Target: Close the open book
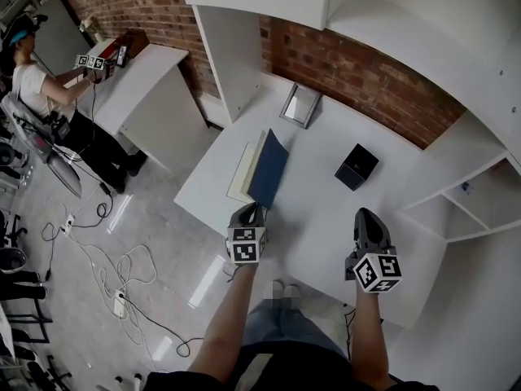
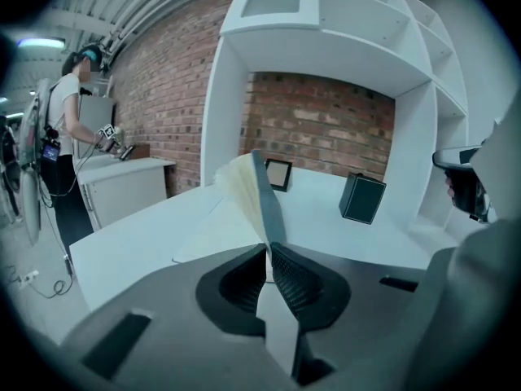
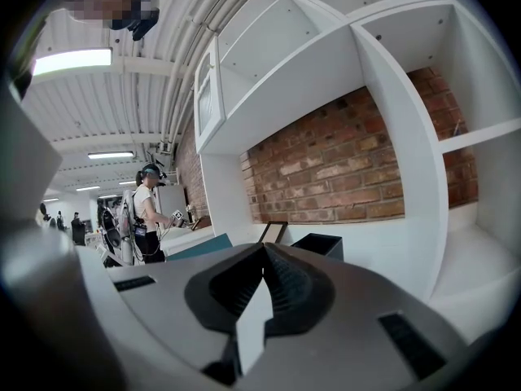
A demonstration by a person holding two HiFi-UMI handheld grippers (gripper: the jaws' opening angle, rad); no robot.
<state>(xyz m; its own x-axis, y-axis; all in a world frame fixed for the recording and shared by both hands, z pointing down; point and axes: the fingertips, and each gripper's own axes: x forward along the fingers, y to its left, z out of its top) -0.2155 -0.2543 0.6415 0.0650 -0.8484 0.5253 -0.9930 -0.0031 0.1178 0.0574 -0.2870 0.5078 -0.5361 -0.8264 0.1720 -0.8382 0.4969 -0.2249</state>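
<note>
An open book lies on the white table [image 1: 326,218], cream pages [image 1: 242,173] flat and its blue cover [image 1: 269,169] raised steeply on edge. My left gripper [image 1: 250,208] is at the cover's near corner. In the left gripper view the cover [image 2: 262,198] rises straight out of the jaw tips, and the left gripper [image 2: 267,249] is shut on its lower edge. My right gripper [image 1: 366,214] hovers over the table's near right part, apart from the book. In the right gripper view the right gripper [image 3: 262,247] is shut with nothing in it, and the book's teal cover [image 3: 199,247] shows at left.
A black box [image 1: 356,167] stands right of the book, and a small picture frame [image 1: 299,104] leans at the back by the brick wall. White shelf units flank the table. A person [image 1: 32,80] works at another desk far left; cables lie on the floor.
</note>
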